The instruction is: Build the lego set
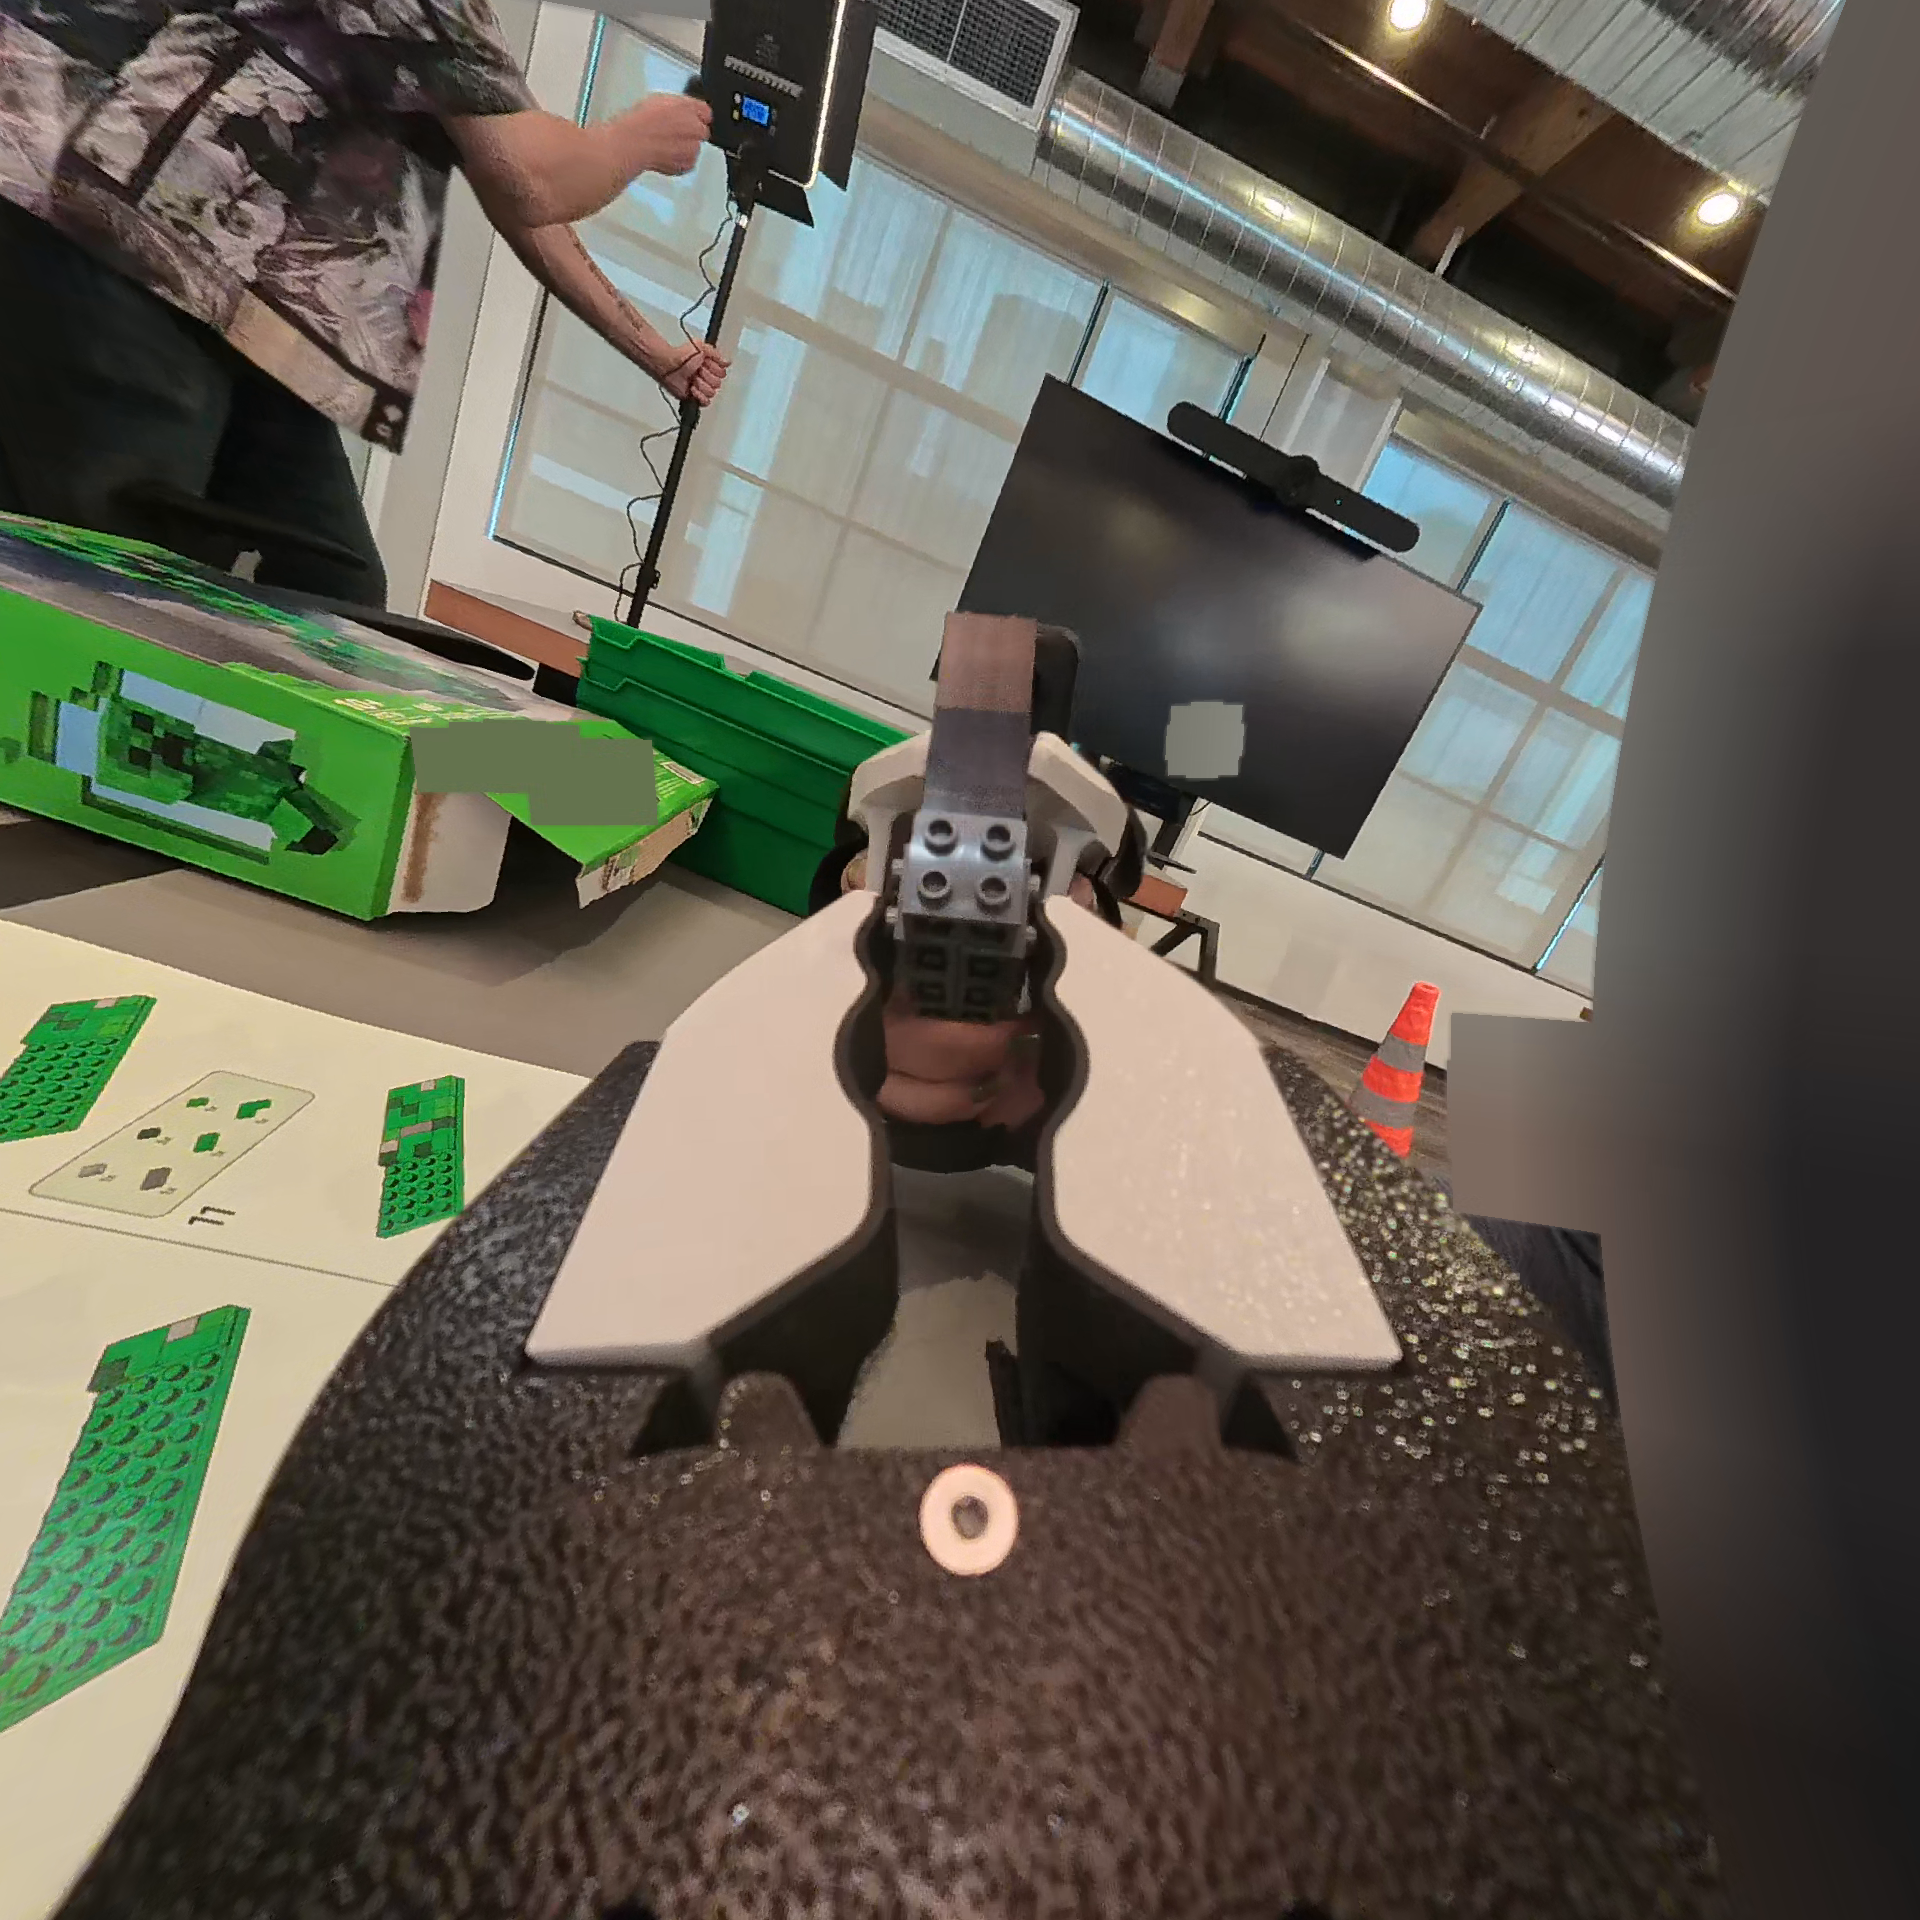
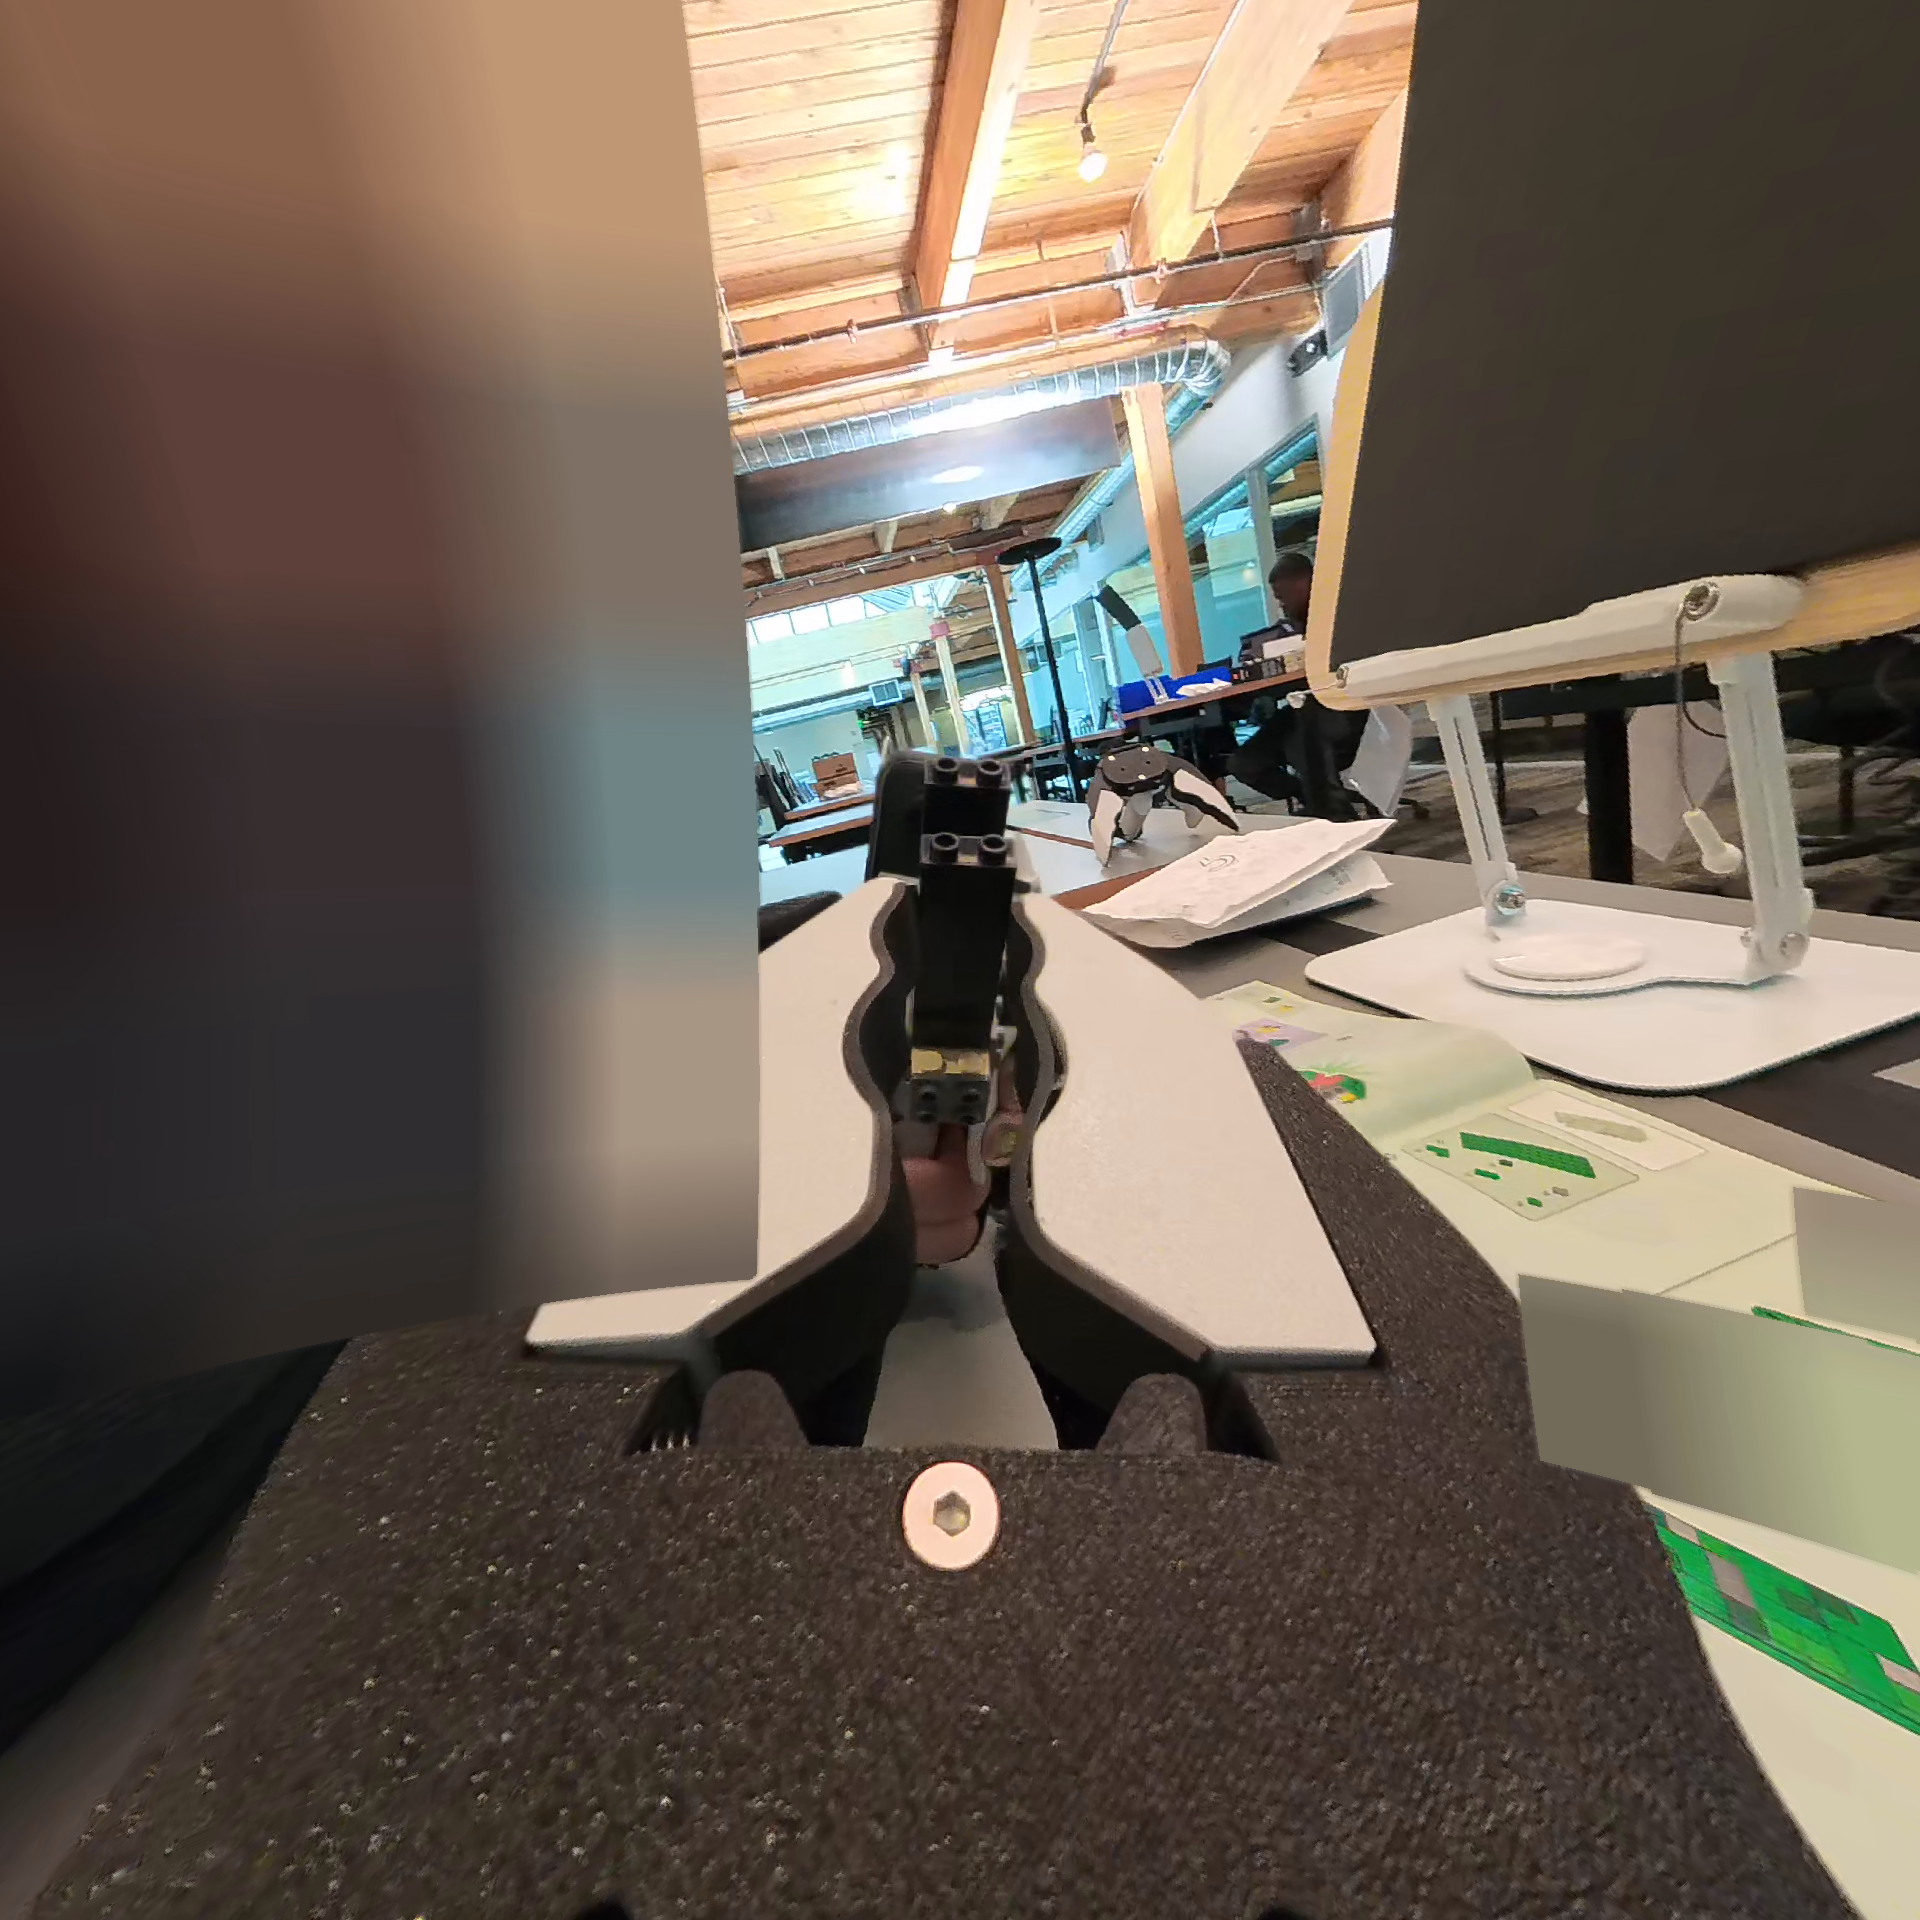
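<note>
Nearest, the left gripper (image 1: 961,914) pinches a grey studded lego piece (image 1: 964,862) above the instruction sheet (image 1: 260,1143) on the grey table (image 1: 312,935). The right gripper (image 2: 961,935) clamps a black lego assembly (image 2: 961,904). Farther off, only the left view shows the green box (image 1: 208,748) and a person at a light stand (image 1: 696,384); only the right view shows a white tablet stand (image 2: 1662,987).

small unreadable print on the green box (image 1: 312,748) and booklet (image 1: 156,1143)
</note>
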Demonstrator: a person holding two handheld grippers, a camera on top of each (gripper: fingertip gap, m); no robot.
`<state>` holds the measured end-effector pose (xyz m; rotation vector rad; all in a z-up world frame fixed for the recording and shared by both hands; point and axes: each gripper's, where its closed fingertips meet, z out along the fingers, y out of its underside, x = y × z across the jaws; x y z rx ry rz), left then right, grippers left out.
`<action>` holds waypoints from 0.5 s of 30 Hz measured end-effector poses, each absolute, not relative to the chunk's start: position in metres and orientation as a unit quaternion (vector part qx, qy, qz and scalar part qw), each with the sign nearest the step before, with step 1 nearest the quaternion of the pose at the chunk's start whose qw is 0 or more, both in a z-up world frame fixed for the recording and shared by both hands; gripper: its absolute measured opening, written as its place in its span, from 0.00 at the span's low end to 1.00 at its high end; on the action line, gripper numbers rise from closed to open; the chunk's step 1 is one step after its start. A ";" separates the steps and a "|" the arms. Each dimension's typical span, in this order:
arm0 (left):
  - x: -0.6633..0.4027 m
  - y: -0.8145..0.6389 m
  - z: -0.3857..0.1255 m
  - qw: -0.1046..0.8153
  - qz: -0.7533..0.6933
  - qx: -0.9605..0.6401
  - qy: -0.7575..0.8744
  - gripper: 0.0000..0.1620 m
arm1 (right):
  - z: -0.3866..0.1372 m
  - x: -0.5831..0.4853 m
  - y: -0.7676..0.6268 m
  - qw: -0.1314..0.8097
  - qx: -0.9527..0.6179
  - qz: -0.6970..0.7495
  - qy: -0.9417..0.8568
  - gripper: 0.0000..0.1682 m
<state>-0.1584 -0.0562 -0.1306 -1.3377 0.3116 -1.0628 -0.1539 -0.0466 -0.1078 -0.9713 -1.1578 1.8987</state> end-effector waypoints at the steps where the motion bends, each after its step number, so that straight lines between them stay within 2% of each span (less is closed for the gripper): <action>1: -0.158 -0.056 -0.130 0.647 -0.467 -0.587 0.138 0.15 | -0.107 -0.153 -0.047 0.350 -0.372 0.735 -0.446 0.09; 15: -0.161 -0.056 -0.127 0.653 -0.477 -0.575 0.124 0.15 | -0.105 -0.157 -0.045 0.363 -0.370 0.737 -0.435 0.09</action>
